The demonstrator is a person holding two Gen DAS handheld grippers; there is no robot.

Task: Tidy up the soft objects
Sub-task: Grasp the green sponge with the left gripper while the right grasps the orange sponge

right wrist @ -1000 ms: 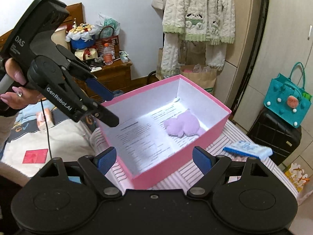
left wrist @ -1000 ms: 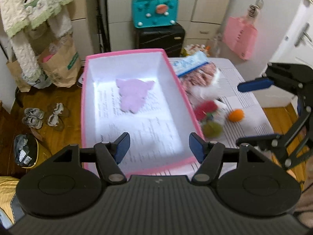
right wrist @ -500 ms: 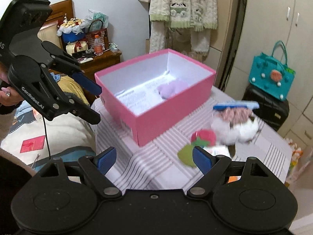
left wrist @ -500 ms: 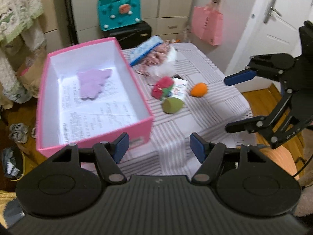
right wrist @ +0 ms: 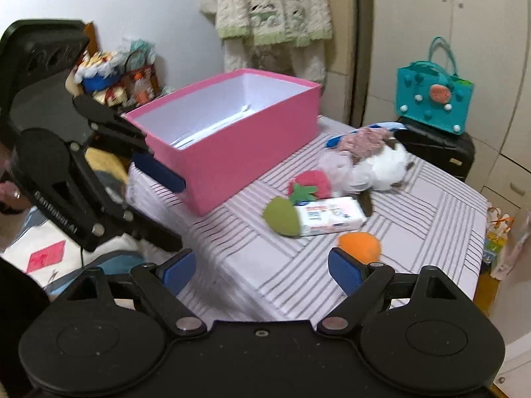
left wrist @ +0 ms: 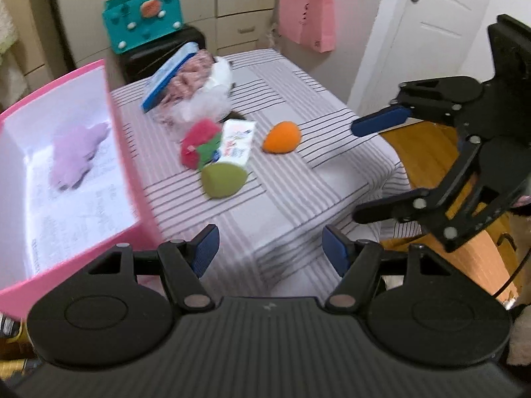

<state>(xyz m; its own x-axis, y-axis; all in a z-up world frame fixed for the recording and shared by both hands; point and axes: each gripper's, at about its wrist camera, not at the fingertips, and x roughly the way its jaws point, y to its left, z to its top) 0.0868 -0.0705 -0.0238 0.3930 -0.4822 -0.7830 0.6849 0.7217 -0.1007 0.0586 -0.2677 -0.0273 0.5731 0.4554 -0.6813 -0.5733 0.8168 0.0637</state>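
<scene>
Both tools hang wide open and empty above the striped counter (left wrist: 292, 199): left tool (left wrist: 270, 252), right tool (right wrist: 262, 270). The pink box (right wrist: 232, 152) holds a lilac plush (left wrist: 78, 154). Beside the box lie a green sponge (left wrist: 224, 179), red strawberry plush (left wrist: 199, 142) and orange sponge (left wrist: 282, 137).

A pink box (right wrist: 232, 152) sits on a striped surface (right wrist: 415, 232) beside an orange sponge (right wrist: 360, 247), a green sponge (right wrist: 282, 217) and a wipes packet (right wrist: 332, 215). The right hand-held gripper (right wrist: 262, 272) hovers wide open and empty. The left hand-held gripper (right wrist: 166, 205) is spread at the left.
</scene>
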